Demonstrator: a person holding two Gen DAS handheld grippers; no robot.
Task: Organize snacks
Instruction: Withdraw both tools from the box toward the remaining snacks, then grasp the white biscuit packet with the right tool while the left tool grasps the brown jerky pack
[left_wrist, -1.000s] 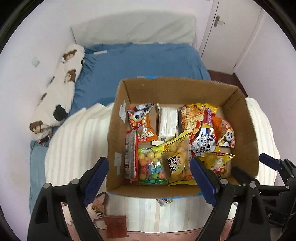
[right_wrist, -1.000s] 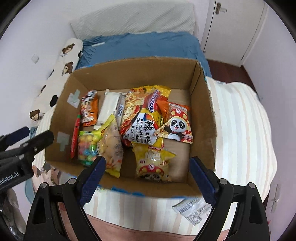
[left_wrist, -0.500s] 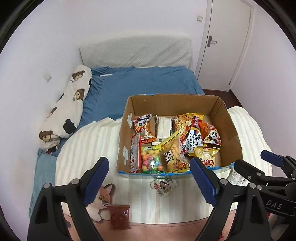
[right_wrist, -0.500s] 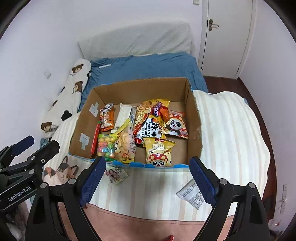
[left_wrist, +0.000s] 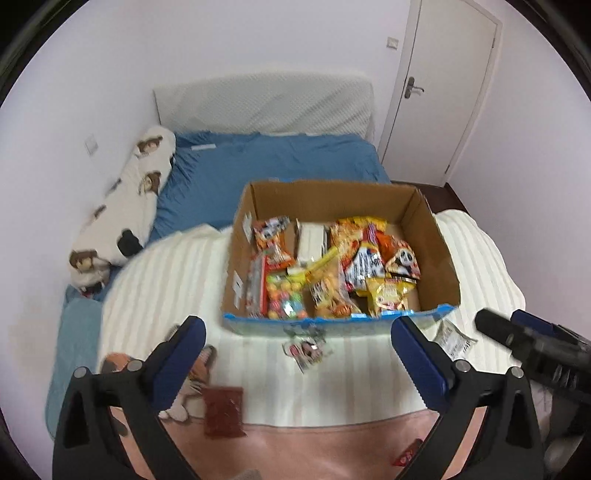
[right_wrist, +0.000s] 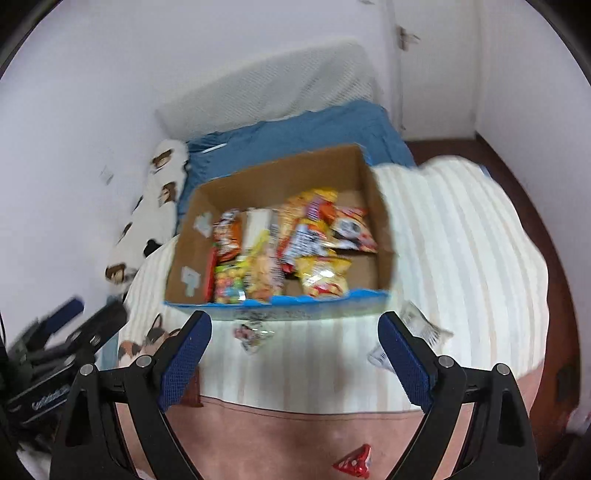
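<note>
Cardboard box at frame centre in the left view, on a striped blanket, packed with crinkly packets; light, soft, slippery film, likely best pinched at a sealed edge, not the puffed middle; loose sachet just below the box front, dark red pouch lower left, grey-white packet at right near the right gripper; left gripper spread wide, holding nothing; plenty of open blanket between jaws and box.

Blurred right view: box centre, tilted; sachet below its blue front rim; grey-white packet beside the right finger; red wrapper at bottom; right gripper released, empty; left gripper at left edge; blanket falls off at the right toward bare floor, so little margin there.
</note>
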